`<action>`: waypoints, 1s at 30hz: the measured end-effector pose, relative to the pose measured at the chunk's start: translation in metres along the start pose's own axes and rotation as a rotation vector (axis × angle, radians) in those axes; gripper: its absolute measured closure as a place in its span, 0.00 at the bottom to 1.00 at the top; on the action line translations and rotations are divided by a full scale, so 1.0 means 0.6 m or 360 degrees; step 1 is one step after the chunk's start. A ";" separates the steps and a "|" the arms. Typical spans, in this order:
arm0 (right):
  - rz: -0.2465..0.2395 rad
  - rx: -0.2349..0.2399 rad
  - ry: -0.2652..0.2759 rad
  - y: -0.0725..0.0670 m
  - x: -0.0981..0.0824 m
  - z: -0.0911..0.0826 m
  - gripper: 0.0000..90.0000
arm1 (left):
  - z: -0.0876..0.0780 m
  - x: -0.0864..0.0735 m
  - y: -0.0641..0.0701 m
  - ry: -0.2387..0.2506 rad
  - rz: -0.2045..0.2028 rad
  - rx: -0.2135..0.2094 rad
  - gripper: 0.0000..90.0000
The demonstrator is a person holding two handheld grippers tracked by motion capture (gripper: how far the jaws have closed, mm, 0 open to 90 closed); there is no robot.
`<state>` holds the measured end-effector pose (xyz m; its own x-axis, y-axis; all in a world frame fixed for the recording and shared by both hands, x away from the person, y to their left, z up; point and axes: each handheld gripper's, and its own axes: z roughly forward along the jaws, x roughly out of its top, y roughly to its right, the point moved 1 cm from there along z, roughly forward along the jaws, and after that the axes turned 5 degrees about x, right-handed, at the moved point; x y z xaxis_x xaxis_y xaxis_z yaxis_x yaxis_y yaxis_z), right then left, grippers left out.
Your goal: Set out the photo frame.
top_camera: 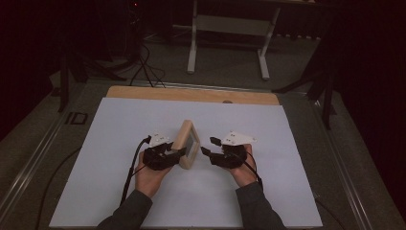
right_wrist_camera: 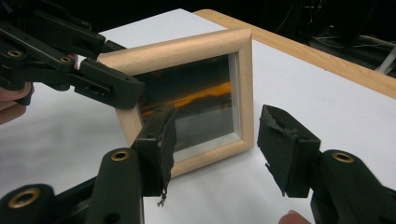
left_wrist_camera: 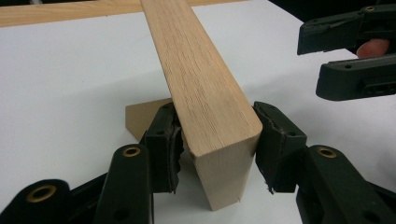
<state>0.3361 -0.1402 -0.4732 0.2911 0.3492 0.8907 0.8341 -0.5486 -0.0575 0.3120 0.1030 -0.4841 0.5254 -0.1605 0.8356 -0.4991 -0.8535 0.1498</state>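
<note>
wooden picture frame (top_camera: 186,143) stands upright mid-table (top_camera: 119,191), glass pane set inside it. left hand-held gripper (left_wrist_camera: 217,135) clamps frame's near edge. right hand-held gripper (right_wrist_camera: 215,140) gapes wide just beside frame, touching nothing. bare white table surrounds frame.

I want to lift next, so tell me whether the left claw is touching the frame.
Touching. The left gripper view shows the left claw set against both sides of the frame, with no gap at either side.

table (top_camera: 119,201): white sheet over wood | on it: wooden picture frame (top_camera: 184,139), upright
</note>
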 end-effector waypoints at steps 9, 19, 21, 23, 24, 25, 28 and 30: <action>0.0002 -0.0008 0.0017 0.003 0.002 -0.004 0.51 | -0.002 0.000 0.002 0.0007 0.0017 0.0011 0.63; 0.0015 -0.0018 0.0041 0.005 0.004 -0.009 0.51 | -0.004 0.000 0.006 0.0018 0.0067 0.0031 0.67; 0.0015 -0.0020 0.0042 0.005 0.004 -0.009 0.51 | -0.004 -0.001 0.007 0.0020 0.0075 0.0033 0.67; 0.0016 -0.0023 0.0046 0.005 0.005 -0.010 0.51 | -0.004 -0.001 0.007 0.0020 0.0083 0.0033 0.67; 0.0018 -0.0025 0.0048 0.005 0.005 -0.010 0.51 | -0.004 -0.001 0.008 0.0020 0.0099 0.0033 0.67; 0.0018 -0.0025 0.0048 0.005 0.005 -0.010 0.51 | -0.004 -0.001 0.008 0.0020 0.0099 0.0033 0.67; 0.0021 -0.0030 0.0059 0.004 0.007 -0.011 0.51 | -0.005 0.000 0.008 0.0017 0.0113 0.0031 0.67; 0.0018 -0.0033 0.0054 0.003 0.008 -0.011 0.51 | -0.005 0.000 0.007 0.0015 0.0117 0.0028 0.67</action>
<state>0.3360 -0.1446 -0.4659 0.2840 0.3169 0.9049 0.8209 -0.5680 -0.0587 0.3081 0.1008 -0.4818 0.4814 -0.2185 0.8488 -0.5239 -0.8481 0.0788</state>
